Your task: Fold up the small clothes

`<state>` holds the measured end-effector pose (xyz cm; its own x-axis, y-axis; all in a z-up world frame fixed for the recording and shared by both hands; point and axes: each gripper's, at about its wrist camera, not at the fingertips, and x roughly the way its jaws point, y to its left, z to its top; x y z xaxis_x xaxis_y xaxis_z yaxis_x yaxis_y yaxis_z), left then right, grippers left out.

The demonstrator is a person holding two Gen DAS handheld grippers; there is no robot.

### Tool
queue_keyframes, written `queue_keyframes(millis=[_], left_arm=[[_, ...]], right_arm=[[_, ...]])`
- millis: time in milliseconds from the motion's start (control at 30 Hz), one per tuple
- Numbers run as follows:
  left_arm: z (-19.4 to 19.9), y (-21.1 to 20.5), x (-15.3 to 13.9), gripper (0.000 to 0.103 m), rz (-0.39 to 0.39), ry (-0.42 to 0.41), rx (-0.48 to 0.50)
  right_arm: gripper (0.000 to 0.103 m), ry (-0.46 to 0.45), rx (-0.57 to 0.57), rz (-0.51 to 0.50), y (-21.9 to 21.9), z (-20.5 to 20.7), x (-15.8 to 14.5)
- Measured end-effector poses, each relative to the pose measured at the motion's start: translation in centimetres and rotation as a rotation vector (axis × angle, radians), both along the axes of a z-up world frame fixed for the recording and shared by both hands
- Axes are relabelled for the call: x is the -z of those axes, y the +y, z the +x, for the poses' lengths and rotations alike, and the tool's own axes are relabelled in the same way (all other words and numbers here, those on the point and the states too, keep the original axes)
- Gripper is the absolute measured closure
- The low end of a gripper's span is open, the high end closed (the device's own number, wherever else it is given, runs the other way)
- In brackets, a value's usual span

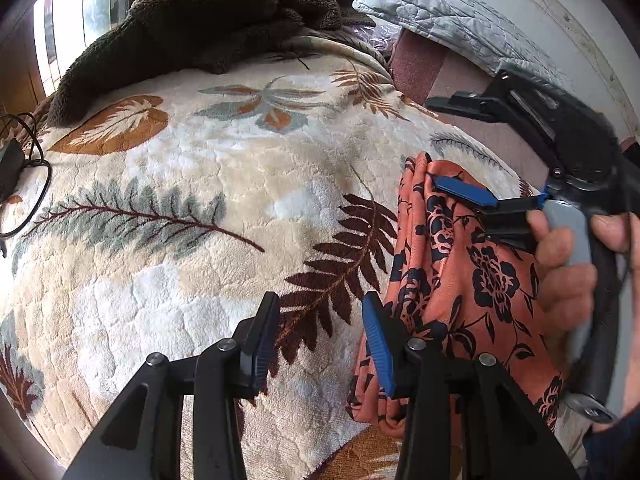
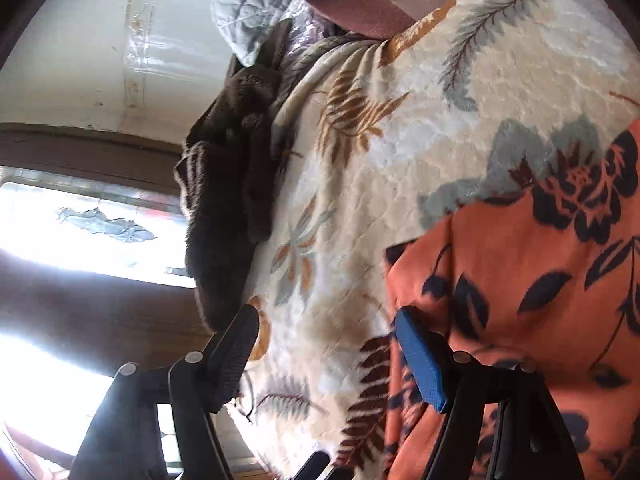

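An orange garment with a dark floral print lies bunched in folds on the cream leaf-patterned blanket. My left gripper is open; its right finger rests against the garment's left edge, its left finger over bare blanket. My right gripper shows in the left wrist view, held in a hand, one blue finger lying on top of the garment. In the right wrist view the right gripper is open, its right blue finger at the edge of the orange garment, nothing between the jaws.
A dark brown fleece is heaped at the blanket's far end, and it also shows in the right wrist view. A light quilted cover lies far right. A black cable and adapter sit at the left edge. A window is beyond.
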<state>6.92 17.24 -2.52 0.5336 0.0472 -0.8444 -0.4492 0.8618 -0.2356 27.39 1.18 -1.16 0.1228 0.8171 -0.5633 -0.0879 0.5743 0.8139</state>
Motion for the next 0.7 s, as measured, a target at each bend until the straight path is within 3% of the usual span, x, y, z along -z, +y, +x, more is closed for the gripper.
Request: queue_keyframes(millis=[100,233,333,400,567,700], left_arm=[[0.2,-0.4,0.0,0.059,0.002,0.001,0.011],[0.1,-0.5,-0.3,0.059,0.012,-0.012,0.017],[0.3,-0.4,-0.1,0.059,0.015,-0.003,0.015],[0.3,-0.4,0.0,0.059,0.014,0.001,0.009],[0.5,-0.7,0.0,0.059,0.036,-0.003,0.021],[0.2,-1.3,0.0,0.058,0.071,-0.003,0.032]], right_arm=[[0.029,0.061,0.001,0.019,0.2,1.8,2.1],[0.028,0.018,-0.017,0.076,-0.4,1.3,-0.1],[0.021,0.034,-0.011,-0.008,-0.3,1.9,1.3],[0.022,0.055,0.014,0.017,-0.7,1.8,1.6],[0.022,-0.095,-0.079,0.069,-3.0,-3.0,-3.5],[0.021,-0.208,-0.120,-0.021,-7.7,-9.2,-5.8]])
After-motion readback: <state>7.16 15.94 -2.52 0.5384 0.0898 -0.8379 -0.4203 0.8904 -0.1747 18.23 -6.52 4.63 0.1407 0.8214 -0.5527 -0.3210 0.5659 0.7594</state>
